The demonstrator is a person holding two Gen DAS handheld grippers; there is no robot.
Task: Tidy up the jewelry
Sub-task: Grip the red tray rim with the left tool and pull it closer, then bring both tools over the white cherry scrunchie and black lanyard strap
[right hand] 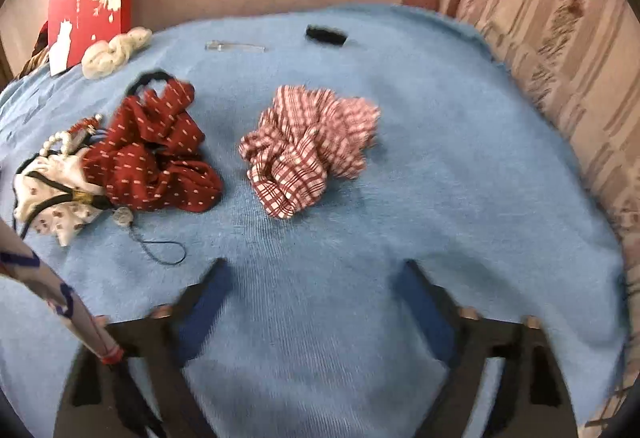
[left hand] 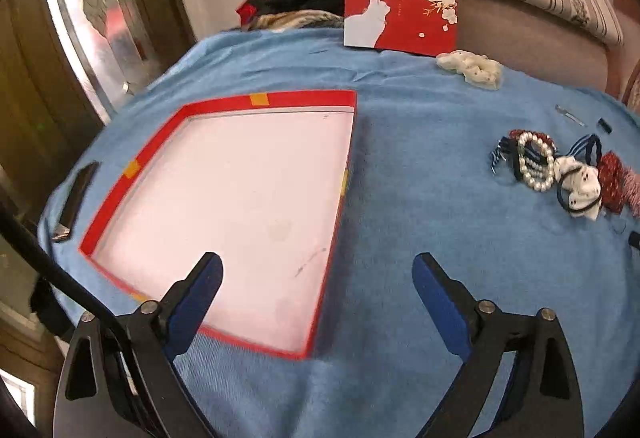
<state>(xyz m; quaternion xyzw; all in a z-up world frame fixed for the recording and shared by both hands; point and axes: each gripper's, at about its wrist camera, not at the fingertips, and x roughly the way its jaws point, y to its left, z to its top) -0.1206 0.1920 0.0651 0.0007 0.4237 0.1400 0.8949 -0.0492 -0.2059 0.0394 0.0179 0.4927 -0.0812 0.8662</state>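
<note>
An open red box (left hand: 120, 180) with a pale empty floor lies on the blue cloth (left hand: 420, 198). My left gripper (left hand: 318, 266) hangs open over the box's near right corner, nothing between its fingers. To the right lies a heap of accessories with a pearl bracelet (left hand: 536, 162) and a white bow hair tie (left hand: 582, 190). In the right wrist view a red-checked scrunchie (right hand: 308, 146) lies mid-cloth, a dark red dotted scrunchie (right hand: 152, 154) left of it, beside the white bow (right hand: 52, 194) and pearls (right hand: 56, 140). My right gripper (right hand: 314, 270) stands open short of the checked scrunchie, holding nothing.
The red lid with a white cat (left hand: 400, 2) leans upright at the back; a cream scrunchie (left hand: 472, 68) lies by it. A clear hair clip (right hand: 234, 46) and a black clip (right hand: 326, 34) lie far back. A dark flat object (left hand: 76, 198) lies left of the box. Striped cushions (right hand: 560, 50) border the cloth.
</note>
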